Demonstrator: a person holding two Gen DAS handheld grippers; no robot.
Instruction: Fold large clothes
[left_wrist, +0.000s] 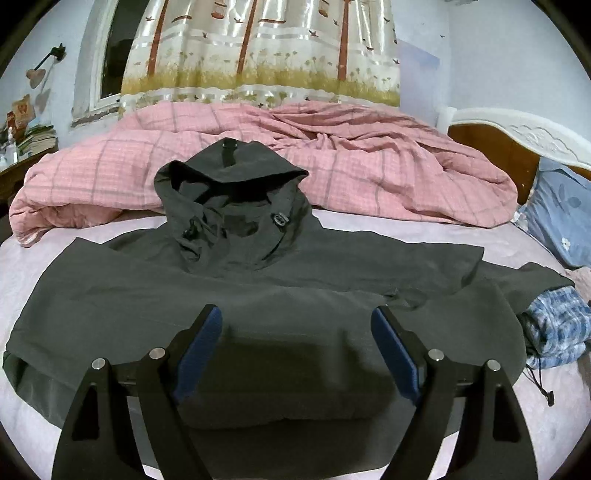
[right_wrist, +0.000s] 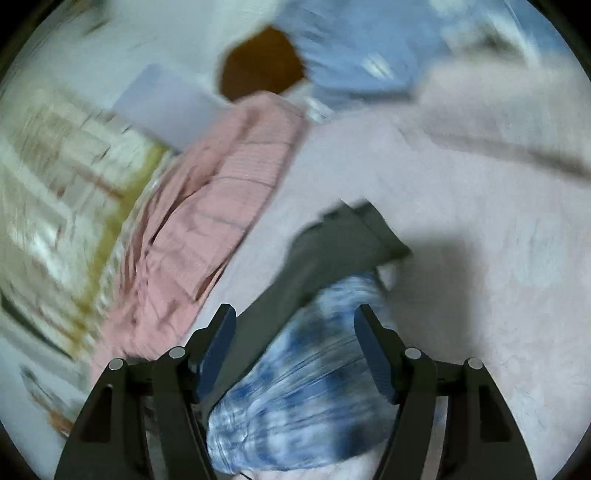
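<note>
With the dark hooded jacket (left_wrist: 258, 295) spread flat on the bed (left_wrist: 55, 417), both my left gripper (left_wrist: 295, 354) and right gripper (right_wrist: 295, 354) gape empty, so next I must seize its sleeve (right_wrist: 343, 243) and fold inward.

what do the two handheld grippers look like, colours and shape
Both look alike. The left gripper has two black, angular fingers that taper toward the tips, each lined inside with a dark blue pad, and round silver pins at the linkage joints. The right gripper shows the same black fingers, blue pads and silver pins. No hands, sleeves or cables are visible.
</note>
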